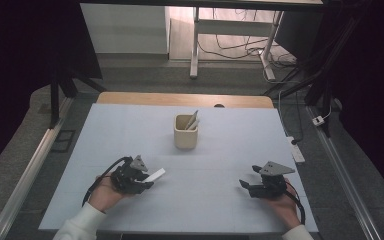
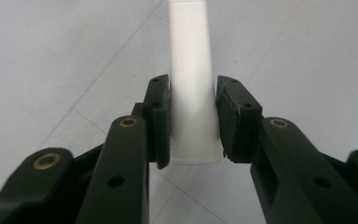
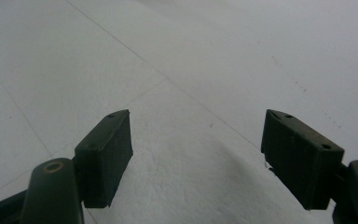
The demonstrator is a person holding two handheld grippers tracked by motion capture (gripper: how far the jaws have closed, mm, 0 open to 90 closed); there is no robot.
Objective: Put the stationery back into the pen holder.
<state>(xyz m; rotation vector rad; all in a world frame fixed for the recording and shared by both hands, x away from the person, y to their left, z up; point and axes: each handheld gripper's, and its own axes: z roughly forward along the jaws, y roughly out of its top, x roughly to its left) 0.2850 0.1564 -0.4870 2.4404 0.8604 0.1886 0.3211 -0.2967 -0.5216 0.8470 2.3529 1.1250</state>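
White strip (image 2: 192,79), beige cup (image 1: 185,133), pale blue table (image 1: 230,200) (faint grid lines).

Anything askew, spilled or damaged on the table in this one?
Nothing stands out. The left gripper holds a flat white piece squarely, the beige cup stands upright with two similar pieces inside, and the right gripper is open above the white mat.

A flat white stick (image 1: 155,175) was clamped at one end, poking out level, well short of the beige cup (image 1: 185,131) toward the left.
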